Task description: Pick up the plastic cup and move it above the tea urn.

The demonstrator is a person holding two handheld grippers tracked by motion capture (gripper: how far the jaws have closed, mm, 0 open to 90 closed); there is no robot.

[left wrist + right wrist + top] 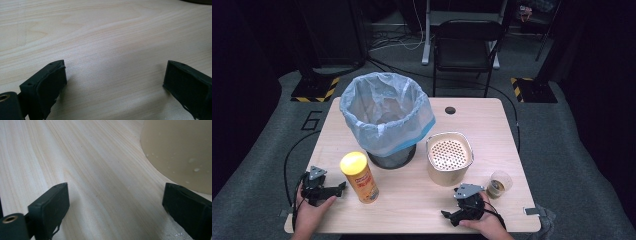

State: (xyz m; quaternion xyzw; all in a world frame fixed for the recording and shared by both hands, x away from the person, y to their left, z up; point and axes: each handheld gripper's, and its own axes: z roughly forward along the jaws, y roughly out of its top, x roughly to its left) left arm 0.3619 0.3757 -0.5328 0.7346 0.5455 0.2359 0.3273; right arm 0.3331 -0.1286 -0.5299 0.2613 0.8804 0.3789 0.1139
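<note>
Yellow canister (359,177) stands upright on the desk (412,195) just beside your left hand-held gripper (343,187), whose jaws are wide apart, while your right hand-held gripper (445,215), also spread with nothing between, rests near the cream perforated container (449,158).

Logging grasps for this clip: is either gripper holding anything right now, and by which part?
Nothing is held. The left gripper and right gripper both stand open over bare table, with nothing between their jaws.
</note>
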